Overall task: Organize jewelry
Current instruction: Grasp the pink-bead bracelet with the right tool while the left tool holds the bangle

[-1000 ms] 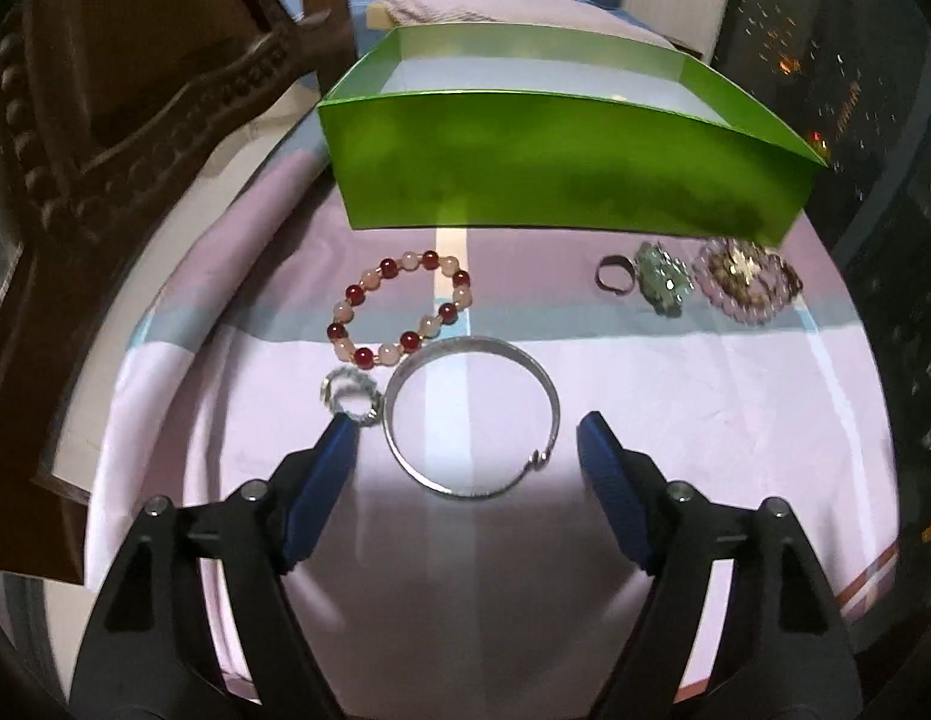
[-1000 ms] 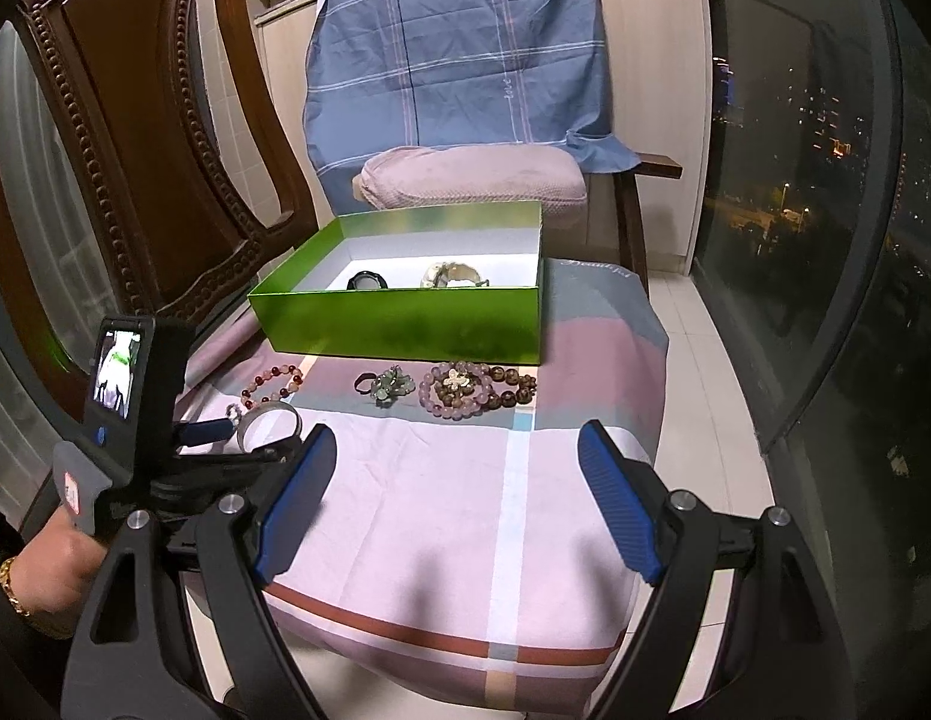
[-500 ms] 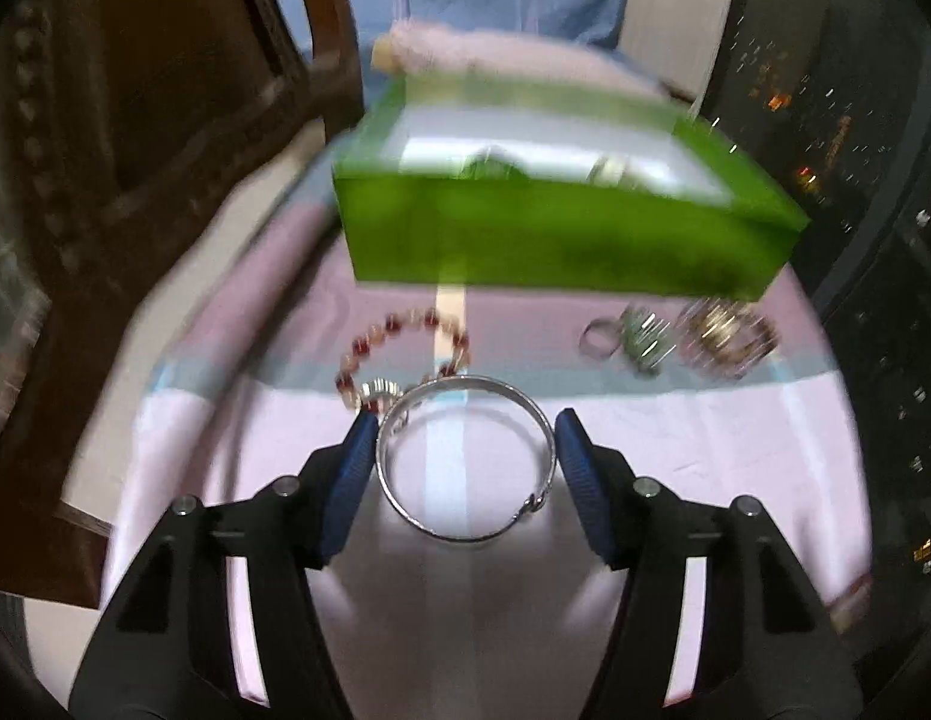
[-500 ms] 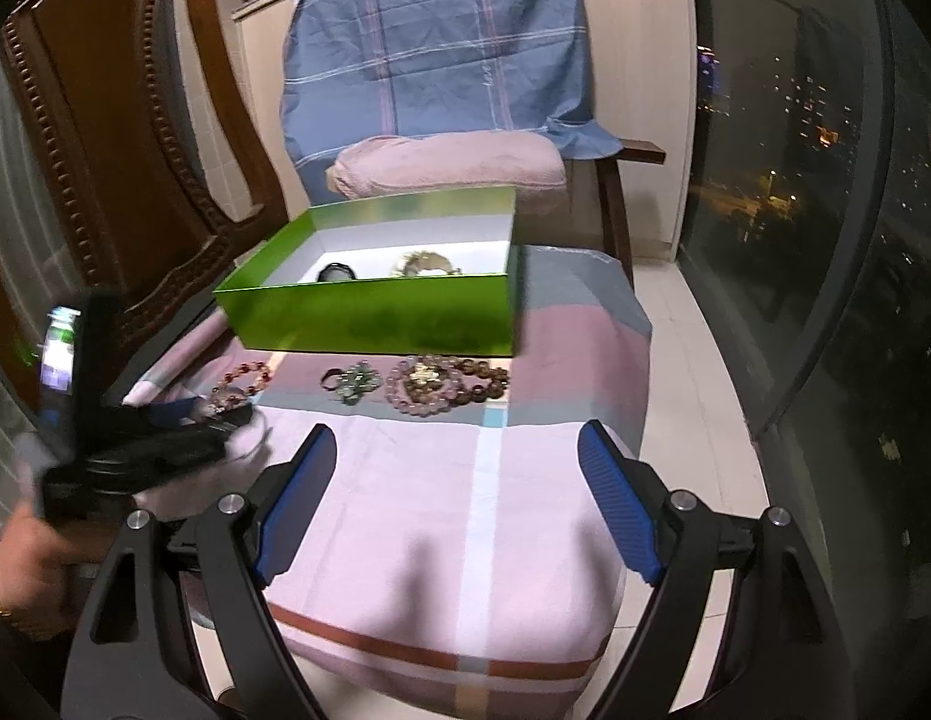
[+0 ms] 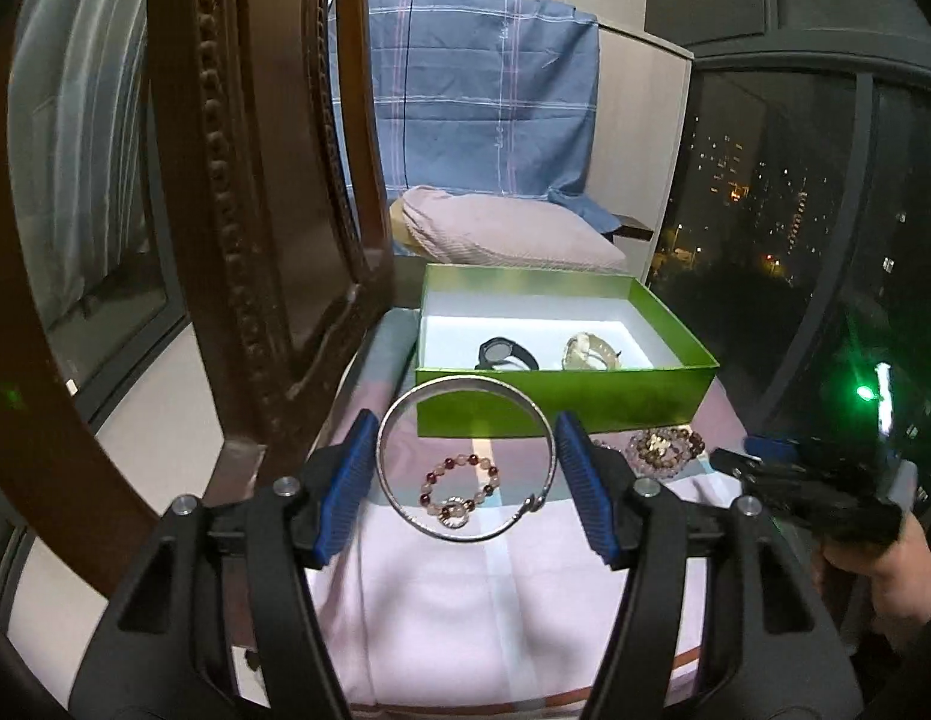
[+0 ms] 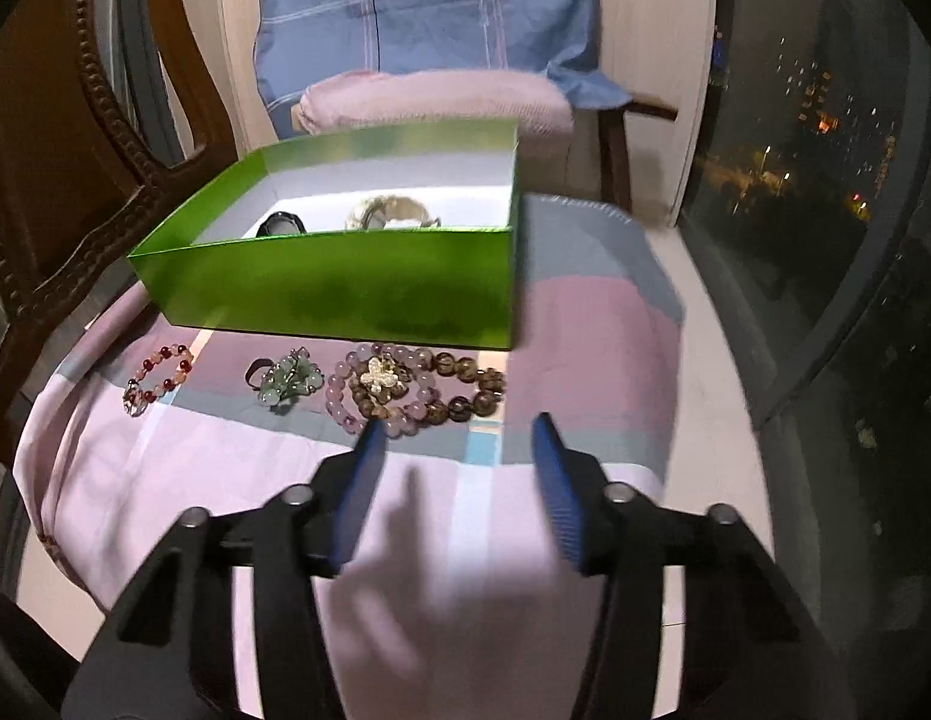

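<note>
Jewelry sorting stood partway: two pieces lay in the green box (image 5: 561,405), the left gripper (image 5: 465,471) clamped the silver bangle (image 5: 465,462) aloft, while the right gripper (image 6: 459,480), empty, had just been narrowing toward the bead bracelets (image 6: 414,390) on the cloth (image 6: 405,570).

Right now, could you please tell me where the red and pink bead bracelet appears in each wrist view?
Left wrist view: the red and pink bead bracelet lies lower centre on the cloth, seen through the silver bangle.
Right wrist view: it lies at the left, leftmost in the jewelry row.
Shared landmark: the green box, just behind it.
</note>
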A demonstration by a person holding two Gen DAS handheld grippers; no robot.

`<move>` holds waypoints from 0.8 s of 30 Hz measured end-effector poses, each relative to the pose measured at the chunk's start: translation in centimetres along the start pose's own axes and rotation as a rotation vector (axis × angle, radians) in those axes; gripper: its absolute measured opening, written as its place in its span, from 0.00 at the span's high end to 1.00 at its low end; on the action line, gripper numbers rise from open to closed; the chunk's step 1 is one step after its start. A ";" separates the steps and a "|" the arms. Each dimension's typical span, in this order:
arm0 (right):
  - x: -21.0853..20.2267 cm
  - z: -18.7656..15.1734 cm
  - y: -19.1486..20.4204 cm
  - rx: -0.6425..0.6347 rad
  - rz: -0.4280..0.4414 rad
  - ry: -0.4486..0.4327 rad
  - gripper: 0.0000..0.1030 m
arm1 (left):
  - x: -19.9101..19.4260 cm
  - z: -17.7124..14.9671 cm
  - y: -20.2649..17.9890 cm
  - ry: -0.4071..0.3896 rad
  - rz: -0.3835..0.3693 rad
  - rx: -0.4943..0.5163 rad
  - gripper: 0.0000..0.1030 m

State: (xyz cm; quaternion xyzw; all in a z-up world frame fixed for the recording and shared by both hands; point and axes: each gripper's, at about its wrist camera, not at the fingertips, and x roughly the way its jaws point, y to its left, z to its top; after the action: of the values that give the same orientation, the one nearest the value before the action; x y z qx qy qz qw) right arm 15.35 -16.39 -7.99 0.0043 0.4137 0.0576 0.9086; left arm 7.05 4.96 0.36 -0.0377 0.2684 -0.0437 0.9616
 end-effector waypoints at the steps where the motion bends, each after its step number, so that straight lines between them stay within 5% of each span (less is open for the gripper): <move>1: 0.5 0.2 0.1 -0.002 -0.002 0.005 0.57 | -0.3 0.0 0.1 0.000 0.000 0.001 0.41; 6: 3.1 1.7 0.2 0.014 0.015 0.028 0.65 | -0.7 -0.1 0.3 0.004 -0.003 0.008 0.41; 10: 4.4 2.1 0.6 -0.010 0.038 0.049 0.85 | -0.5 -0.2 0.1 0.010 -0.008 0.007 0.41; 14: 4.5 1.9 1.1 -0.034 0.056 0.071 0.92 | -0.5 -0.1 0.0 0.015 -0.009 0.008 0.41; 24: -6.6 3.2 0.4 0.029 0.195 -0.187 0.92 | -1.2 0.5 -0.6 0.003 -0.031 -0.010 0.41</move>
State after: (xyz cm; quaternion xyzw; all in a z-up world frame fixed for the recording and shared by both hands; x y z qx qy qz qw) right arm 13.45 -16.60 -0.86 0.0627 0.3259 0.1389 0.9330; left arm 6.26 4.55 1.42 -0.0465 0.2694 -0.0575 0.9602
